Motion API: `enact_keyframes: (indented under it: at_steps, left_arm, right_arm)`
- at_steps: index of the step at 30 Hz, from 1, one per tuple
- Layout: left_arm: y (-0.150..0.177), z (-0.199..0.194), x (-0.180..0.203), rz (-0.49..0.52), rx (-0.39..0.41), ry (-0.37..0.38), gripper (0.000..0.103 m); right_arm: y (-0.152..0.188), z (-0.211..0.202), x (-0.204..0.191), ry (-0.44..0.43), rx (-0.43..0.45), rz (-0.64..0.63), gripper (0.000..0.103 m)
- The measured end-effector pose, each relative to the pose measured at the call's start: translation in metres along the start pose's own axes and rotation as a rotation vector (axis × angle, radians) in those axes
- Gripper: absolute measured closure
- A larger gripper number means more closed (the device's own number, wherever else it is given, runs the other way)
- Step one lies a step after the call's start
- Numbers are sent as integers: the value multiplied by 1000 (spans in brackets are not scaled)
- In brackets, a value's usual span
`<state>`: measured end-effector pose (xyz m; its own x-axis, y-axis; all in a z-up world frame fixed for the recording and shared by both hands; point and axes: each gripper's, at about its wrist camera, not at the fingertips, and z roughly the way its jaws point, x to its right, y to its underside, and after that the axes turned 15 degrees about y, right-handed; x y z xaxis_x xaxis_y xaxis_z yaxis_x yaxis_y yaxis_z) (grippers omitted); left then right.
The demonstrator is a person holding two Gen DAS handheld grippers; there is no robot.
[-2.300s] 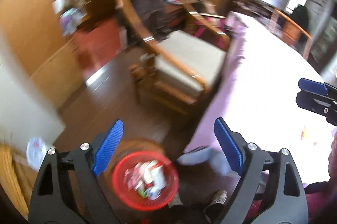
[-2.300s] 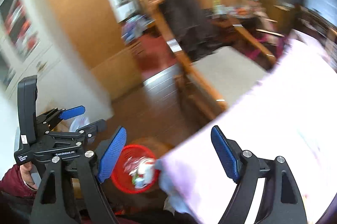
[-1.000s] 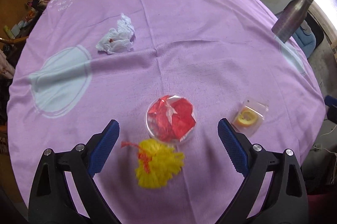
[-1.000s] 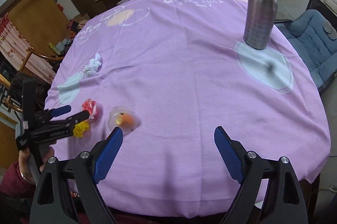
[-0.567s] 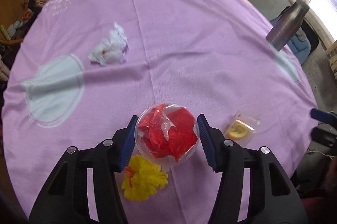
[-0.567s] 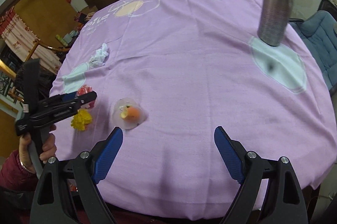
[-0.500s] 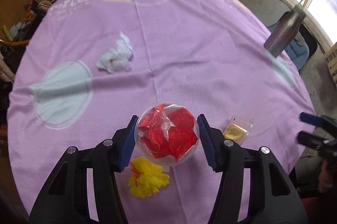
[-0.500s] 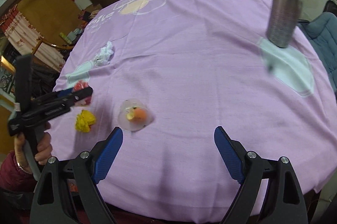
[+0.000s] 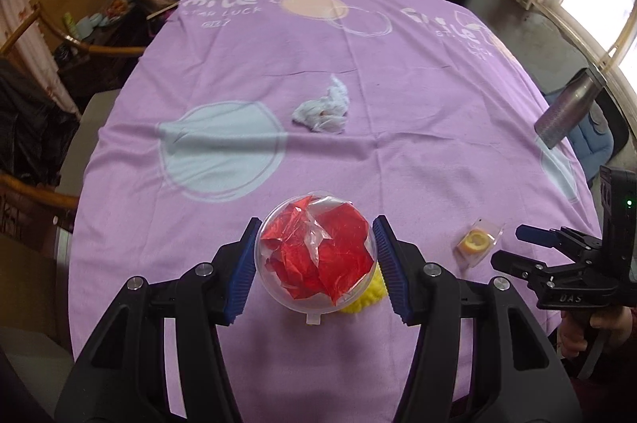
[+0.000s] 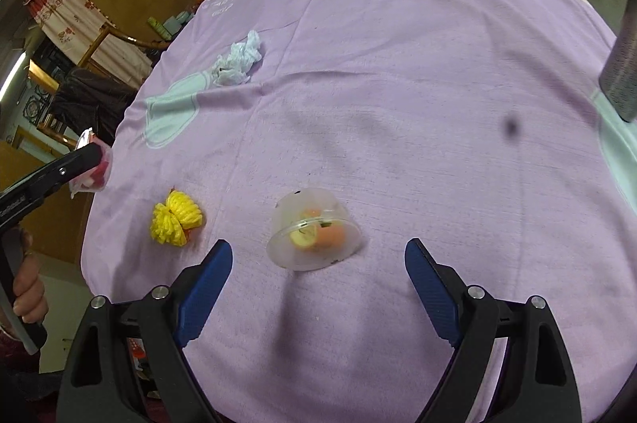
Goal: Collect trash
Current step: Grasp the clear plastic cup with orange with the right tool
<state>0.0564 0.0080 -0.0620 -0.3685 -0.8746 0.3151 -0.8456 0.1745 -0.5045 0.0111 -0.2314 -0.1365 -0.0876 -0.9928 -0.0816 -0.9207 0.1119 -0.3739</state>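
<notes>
Counting trash: two cups, one tissue, one pompom.

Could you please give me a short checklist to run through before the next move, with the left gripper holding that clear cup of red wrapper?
1. left gripper clamped on the clear cup of red wrapper, both pads on its sides: ok.
2. Cup clear of the tablecloth: ok, the right wrist view shows it beyond the table edge.
3. right gripper open and empty: ok.
4. Clear cup with orange scraps ahead of its jaws, on its side: ok.
5. Yellow pom-pom and crumpled tissue uncollected: not ok.
6. Trash bin in view: not ok.
</notes>
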Motion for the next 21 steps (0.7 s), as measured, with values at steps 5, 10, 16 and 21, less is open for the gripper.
enact_keyframes:
  at_steps: [5,10,16,21]
  left_arm:
    - [11,-9,-5,-38,5,-32,47]
    - [19,-15,-8,-62,4,-48,47]
    - [18,-22,-6,-53,23,-37,47]
    - [11,-31,1,-15,53,-20,47]
  right_arm:
    - [-4,18,-5,-3,-20,-21,16]
    - [-6,34,-10,5,-36,-33,17]
    - [-8,13,-12,-15,35,-35,47]
    - [-18,-32,-11,-9,143,-10,47]
